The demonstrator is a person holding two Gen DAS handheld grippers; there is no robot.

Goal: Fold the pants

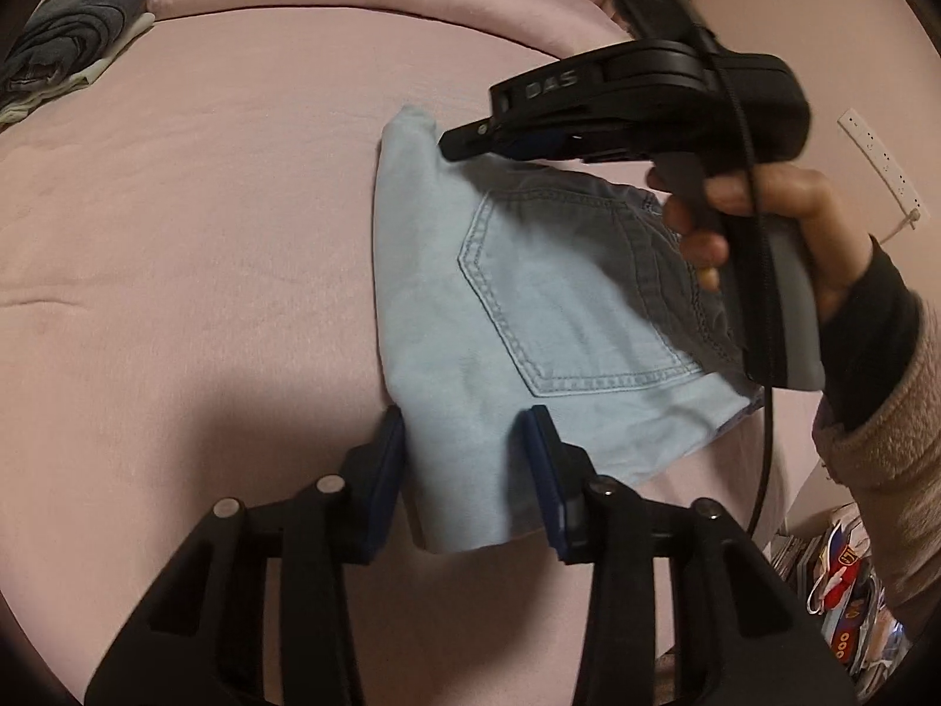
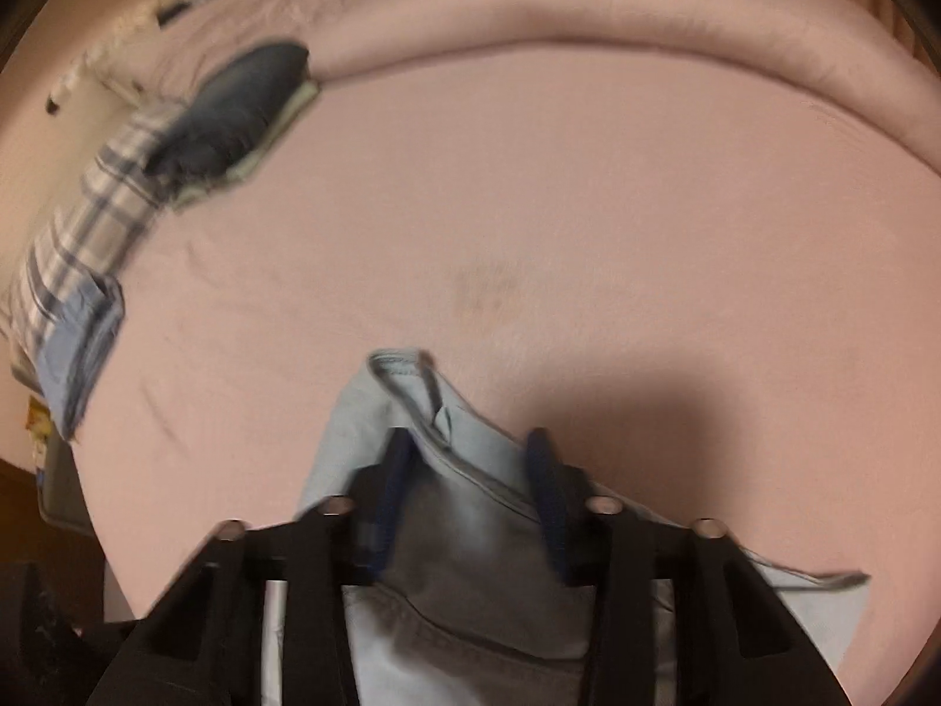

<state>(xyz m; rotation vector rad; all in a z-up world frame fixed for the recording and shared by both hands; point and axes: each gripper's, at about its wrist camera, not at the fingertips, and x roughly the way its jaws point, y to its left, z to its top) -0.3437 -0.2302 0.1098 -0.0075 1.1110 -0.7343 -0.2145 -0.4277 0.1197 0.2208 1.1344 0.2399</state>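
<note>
Underneath, pink bedspread (image 1: 206, 235); both jaws pinching folded light-blue pants (image 1: 529, 306)

Black plastic tongs (image 1: 464, 482) with blue pads (image 1: 544, 459) and silver screws; the right tongs (image 1: 470, 138) read "DAS", trailing a black cable (image 1: 764, 459); beige knit sleeve (image 1: 882, 447), dark cuff.

You face pink bed (image 1: 206, 247), rolled duvet (image 2: 588, 6) along far edge, wall socket (image 1: 879, 159) at right, dim warm light.
</note>
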